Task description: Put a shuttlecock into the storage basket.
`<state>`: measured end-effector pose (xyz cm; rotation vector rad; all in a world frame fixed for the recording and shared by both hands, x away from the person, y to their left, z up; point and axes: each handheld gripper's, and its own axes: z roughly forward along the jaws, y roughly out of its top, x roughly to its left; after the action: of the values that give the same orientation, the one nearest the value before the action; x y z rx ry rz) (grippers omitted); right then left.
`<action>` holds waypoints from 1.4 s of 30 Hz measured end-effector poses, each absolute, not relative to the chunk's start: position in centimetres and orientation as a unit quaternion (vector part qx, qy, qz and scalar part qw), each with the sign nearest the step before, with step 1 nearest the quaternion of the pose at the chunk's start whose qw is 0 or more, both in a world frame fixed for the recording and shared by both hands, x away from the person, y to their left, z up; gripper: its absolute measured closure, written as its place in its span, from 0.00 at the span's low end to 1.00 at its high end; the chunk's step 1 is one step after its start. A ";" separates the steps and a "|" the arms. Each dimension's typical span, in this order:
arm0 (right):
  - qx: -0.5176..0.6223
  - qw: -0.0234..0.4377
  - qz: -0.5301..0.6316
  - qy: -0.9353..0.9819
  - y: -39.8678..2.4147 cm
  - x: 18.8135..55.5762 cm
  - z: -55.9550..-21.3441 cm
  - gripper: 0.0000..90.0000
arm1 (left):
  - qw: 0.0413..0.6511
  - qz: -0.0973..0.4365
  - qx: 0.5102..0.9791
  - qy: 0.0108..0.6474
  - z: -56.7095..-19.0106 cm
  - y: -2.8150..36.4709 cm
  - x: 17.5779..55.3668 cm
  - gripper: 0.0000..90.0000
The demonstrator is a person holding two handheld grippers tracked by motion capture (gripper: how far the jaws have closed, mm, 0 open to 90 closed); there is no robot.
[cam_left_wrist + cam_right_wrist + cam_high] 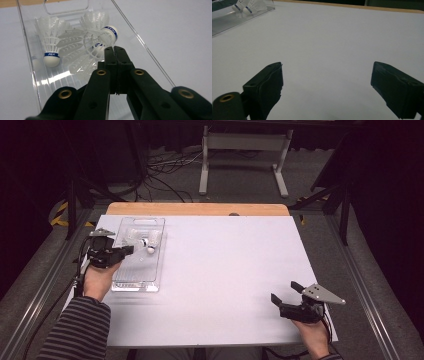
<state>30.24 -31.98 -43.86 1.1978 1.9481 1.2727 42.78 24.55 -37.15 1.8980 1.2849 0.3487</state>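
Note:
A clear plastic tray (121,284) lies at the table's left. Two white shuttlecocks rest at its far end, one on the left (51,51) and one behind (96,17). A third shuttlecock (110,32), its cork pointing away, hangs over the tray in front of them. My left gripper (132,249) reaches over the tray from the left. In the left gripper view its jaws (115,48) stand together, pinching the edge of that shuttlecock's feather skirt. My right gripper (285,291) hovers near the table's front right with its jaws wide apart (327,80) and nothing between them.
A white sheet (225,270) covers the table, and a wooden edge (200,209) shows at the far side. Beyond the table are a white frame's legs (245,165) and loose cables on the floor. Metal rails run along both sides.

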 end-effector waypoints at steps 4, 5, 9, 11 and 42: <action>0.440 0.260 0.472 0.718 -32.0 30.2 -43.8 0.13 | 0.392 0.135 0.751 0.515 -37.3 24.2 43.3 1.00; 0.440 0.260 0.472 0.718 -32.0 30.2 -43.8 0.13 | 0.387 0.137 0.750 0.519 -37.4 24.0 43.5 1.00; 0.443 0.258 0.469 0.720 -32.0 30.2 -43.8 0.13 | 0.380 0.135 0.748 0.527 -37.6 23.7 43.9 1.00; 0.441 0.259 0.470 0.719 -32.0 30.3 -43.8 0.13 | 0.375 0.135 0.750 0.528 -37.7 23.5 44.1 1.00; 0.443 0.262 0.469 0.718 -32.1 30.2 -43.9 0.13 | 0.370 0.165 0.750 0.523 -38.0 23.6 44.4 0.49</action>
<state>30.23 -32.08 -43.89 1.1987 1.9422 1.2699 44.44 23.58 -38.02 1.9241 1.3417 0.4231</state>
